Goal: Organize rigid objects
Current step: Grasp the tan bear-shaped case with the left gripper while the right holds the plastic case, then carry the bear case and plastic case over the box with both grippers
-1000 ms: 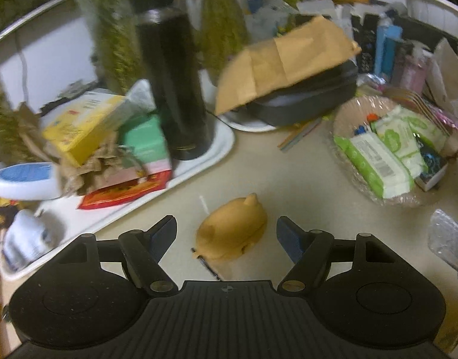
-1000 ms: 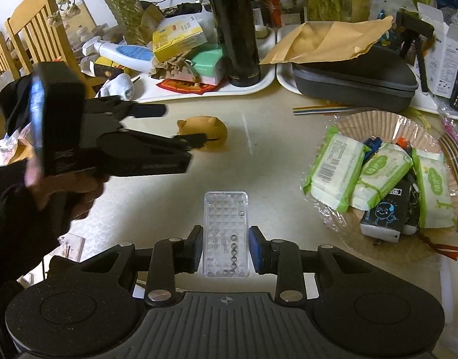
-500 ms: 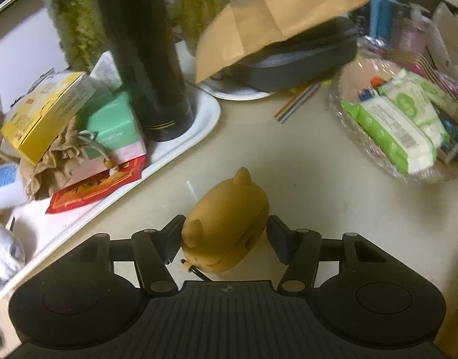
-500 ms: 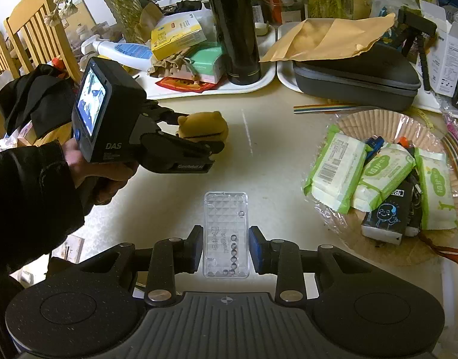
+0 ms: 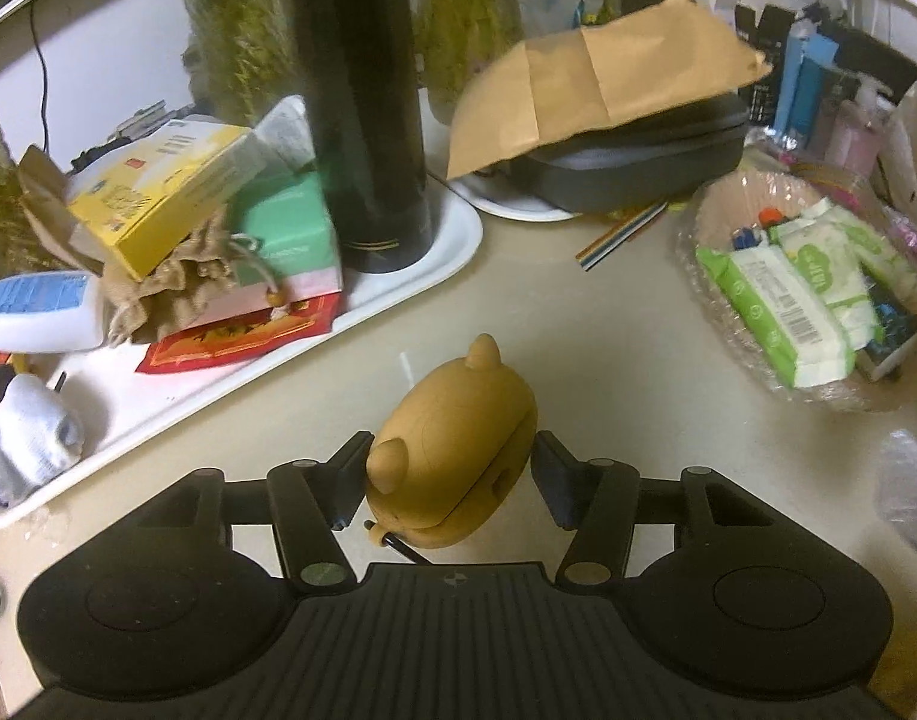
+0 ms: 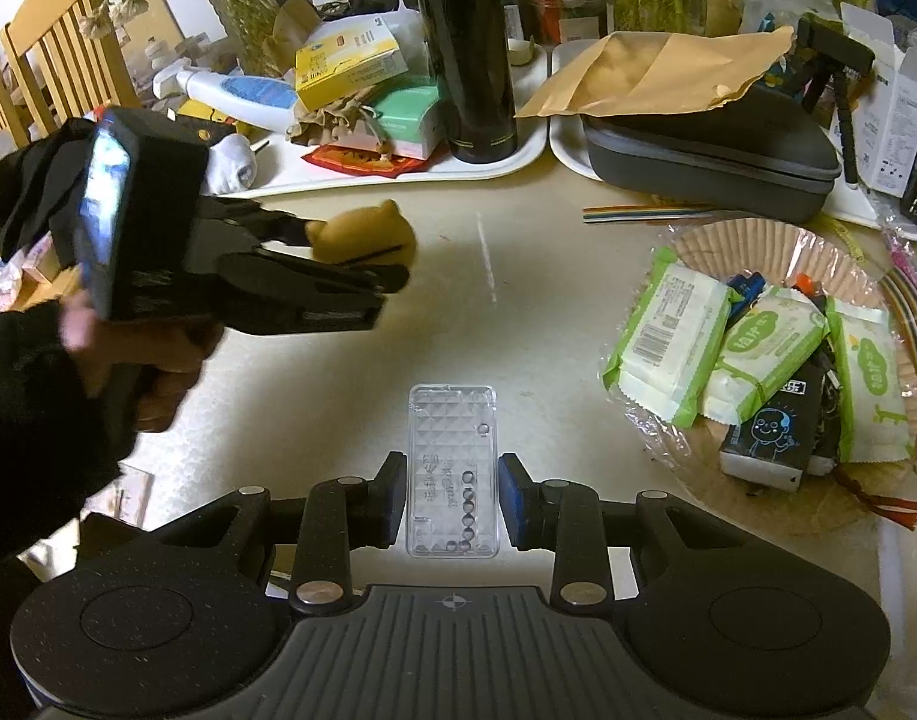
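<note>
While our left gripper has just been closing on the bear-shaped case on the table, our right gripper clamps the clear case; that rounded bear may squirt out sideways
</note>
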### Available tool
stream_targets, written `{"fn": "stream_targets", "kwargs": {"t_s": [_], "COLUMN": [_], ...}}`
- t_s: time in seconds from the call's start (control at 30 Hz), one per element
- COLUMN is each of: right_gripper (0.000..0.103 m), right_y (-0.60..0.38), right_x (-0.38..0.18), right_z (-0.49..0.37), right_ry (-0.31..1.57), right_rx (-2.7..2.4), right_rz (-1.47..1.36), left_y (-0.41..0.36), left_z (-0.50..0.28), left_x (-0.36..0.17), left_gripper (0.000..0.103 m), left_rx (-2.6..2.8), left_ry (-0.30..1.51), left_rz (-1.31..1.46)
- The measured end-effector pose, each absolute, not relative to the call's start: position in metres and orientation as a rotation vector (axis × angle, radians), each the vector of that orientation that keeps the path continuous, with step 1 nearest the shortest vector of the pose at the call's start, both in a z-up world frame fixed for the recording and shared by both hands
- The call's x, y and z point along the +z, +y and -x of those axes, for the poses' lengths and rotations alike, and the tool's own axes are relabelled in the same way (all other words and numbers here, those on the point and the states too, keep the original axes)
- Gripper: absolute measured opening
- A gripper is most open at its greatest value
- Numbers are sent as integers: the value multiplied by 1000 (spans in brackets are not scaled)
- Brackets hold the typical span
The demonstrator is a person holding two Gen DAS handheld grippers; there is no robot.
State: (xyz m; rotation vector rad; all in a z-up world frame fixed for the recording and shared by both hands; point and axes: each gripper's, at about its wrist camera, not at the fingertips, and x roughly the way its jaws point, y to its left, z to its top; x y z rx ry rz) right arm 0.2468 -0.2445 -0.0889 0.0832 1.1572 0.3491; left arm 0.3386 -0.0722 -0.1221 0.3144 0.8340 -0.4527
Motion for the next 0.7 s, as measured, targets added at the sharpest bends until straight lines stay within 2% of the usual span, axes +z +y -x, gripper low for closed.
{"fn": "stream_targets", "kwargs": {"t_s": [0.7], "right_gripper": [35], "right_y": [-237], "right_x": [-91], "right_z": [-249], "right_ry": [1151], "right_rx": [351], "right_rz": [-85], "left_y": [-48], "left_z": [-277], "left_x": [-53], "left_gripper": [55], "left_rx": [-269], "left_ry": [774], "left_rz": [-219]}}
